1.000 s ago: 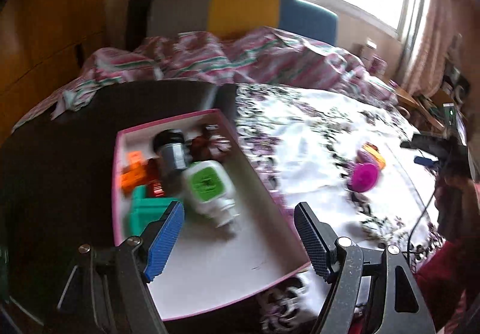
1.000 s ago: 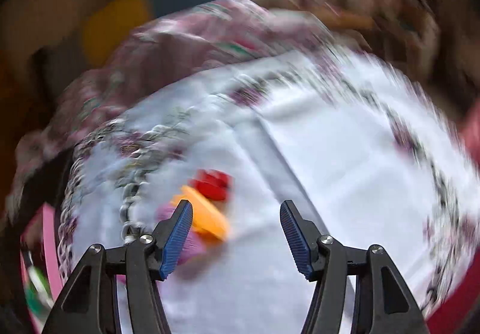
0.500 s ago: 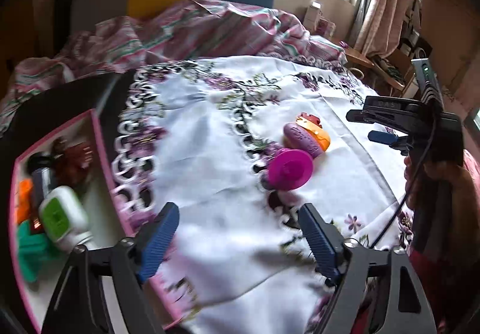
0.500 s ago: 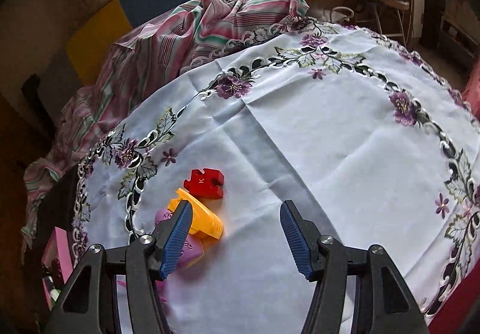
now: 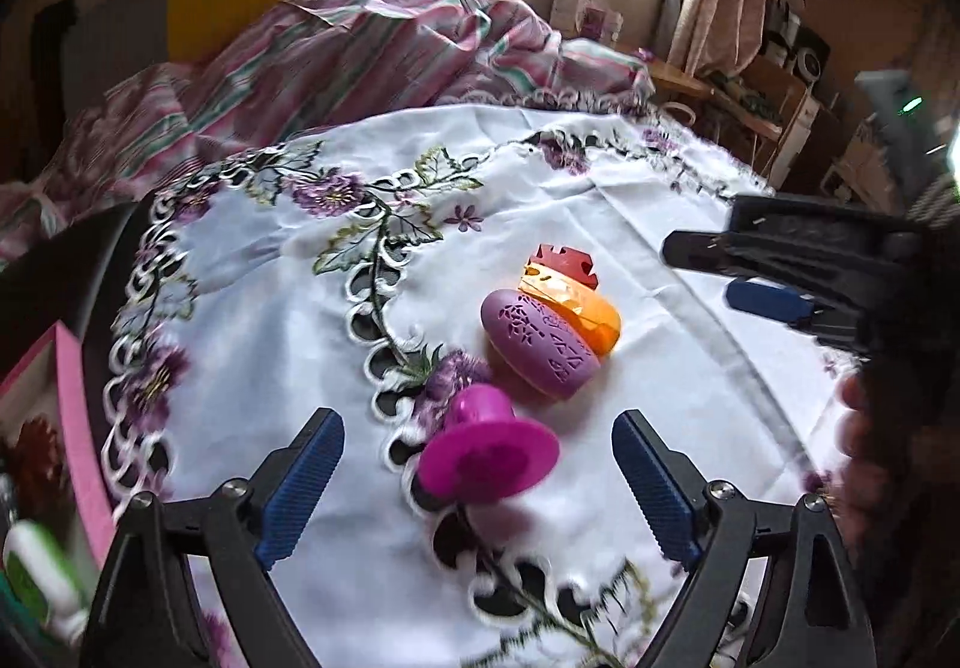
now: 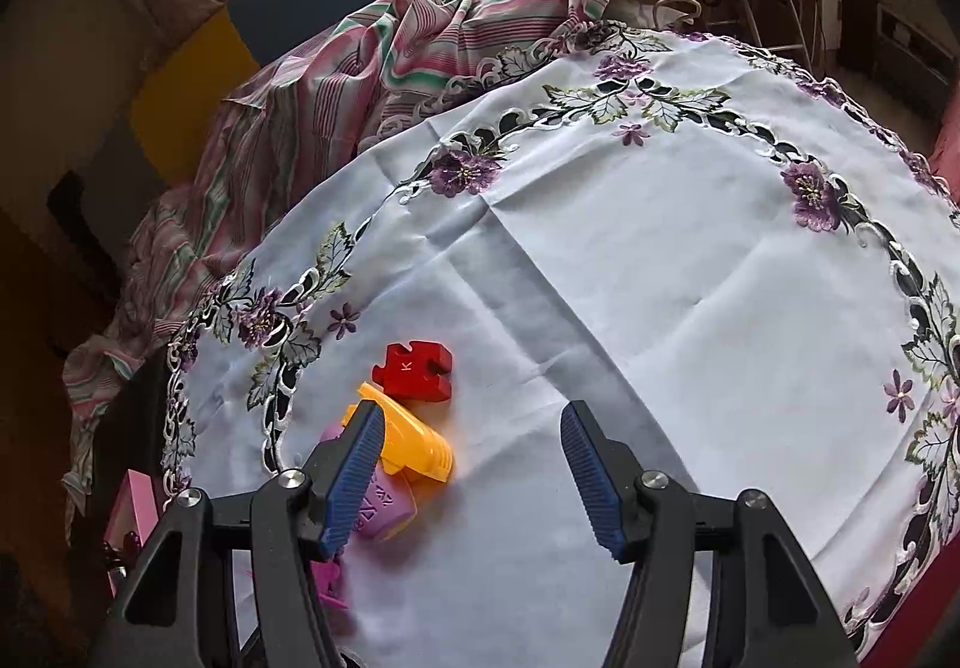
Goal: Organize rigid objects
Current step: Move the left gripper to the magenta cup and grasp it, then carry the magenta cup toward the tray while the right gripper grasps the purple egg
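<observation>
A magenta cup-shaped piece (image 5: pixel 487 457) lies on its side on the white embroidered tablecloth (image 5: pixel 252 368), between the fingers of my open, empty left gripper (image 5: pixel 477 488). Behind it lie a purple oval piece (image 5: pixel 537 351), an orange piece (image 5: pixel 585 308) and a red puzzle-shaped block (image 5: pixel 564 261). In the right wrist view the red block (image 6: pixel 413 370), the orange piece (image 6: pixel 411 443) and the purple piece (image 6: pixel 384 506) sit by the left finger of my open, empty right gripper (image 6: pixel 474 479). The right gripper (image 5: pixel 774 278) shows at the right in the left wrist view.
A pink-rimmed box (image 5: pixel 75 428) with a green-and-white bottle (image 5: pixel 36 572) and other items stands at the table's left edge. A striped cloth (image 6: pixel 372 68) is heaped at the far side. Chairs and cluttered shelves stand beyond.
My left gripper has swung right from over the pink box to the pieces on the cloth, and the magenta piece now lies between its fingers. The right gripper has barely moved since half a second ago.
</observation>
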Demonstrator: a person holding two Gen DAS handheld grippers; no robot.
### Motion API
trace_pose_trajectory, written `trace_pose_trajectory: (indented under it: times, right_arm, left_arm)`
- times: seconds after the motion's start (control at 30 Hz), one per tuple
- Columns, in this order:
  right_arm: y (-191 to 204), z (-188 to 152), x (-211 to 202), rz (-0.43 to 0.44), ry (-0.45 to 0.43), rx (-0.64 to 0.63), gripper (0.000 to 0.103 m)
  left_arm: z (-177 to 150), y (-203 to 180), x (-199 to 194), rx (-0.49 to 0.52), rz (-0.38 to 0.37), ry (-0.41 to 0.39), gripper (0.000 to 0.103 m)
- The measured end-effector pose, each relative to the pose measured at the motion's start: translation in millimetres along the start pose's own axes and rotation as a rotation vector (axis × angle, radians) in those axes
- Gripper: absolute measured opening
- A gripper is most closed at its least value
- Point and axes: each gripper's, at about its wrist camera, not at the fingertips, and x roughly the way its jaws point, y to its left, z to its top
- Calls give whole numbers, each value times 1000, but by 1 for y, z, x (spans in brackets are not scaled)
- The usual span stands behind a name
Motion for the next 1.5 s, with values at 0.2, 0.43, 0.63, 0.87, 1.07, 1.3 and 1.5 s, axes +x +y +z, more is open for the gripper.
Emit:
trace_pose_trajectory:
  times: [0.2,0.43,0.63,0.87,1.07,1.3,1.5]
  right_arm:
    - [1,0,3,10,11,2,62]
    - [2,0,5,5,18,-12,62]
    - [5,-3,10,-3,42,-31,62]
    - [30,-12,15,76,92,-149,54]
    - [71,-32,19,105,120,-353,53]
    - [93,-34,51,15,160,-480,53]
    - [89,-40,70,-41,211,-524,43]
  left_arm:
    - [-4,8,37,-28,-48,82,58]
    - [-19,17,12,-51,-48,28,57]
    - [-40,22,-18,-52,-30,0,57]
    - [-65,28,-44,-63,-30,-8,57]
    - [-73,36,-68,-69,-33,-42,57]
    - [-80,47,-91,-109,-53,-68,58]
    - [-87,56,-105,-142,-56,-81,58]
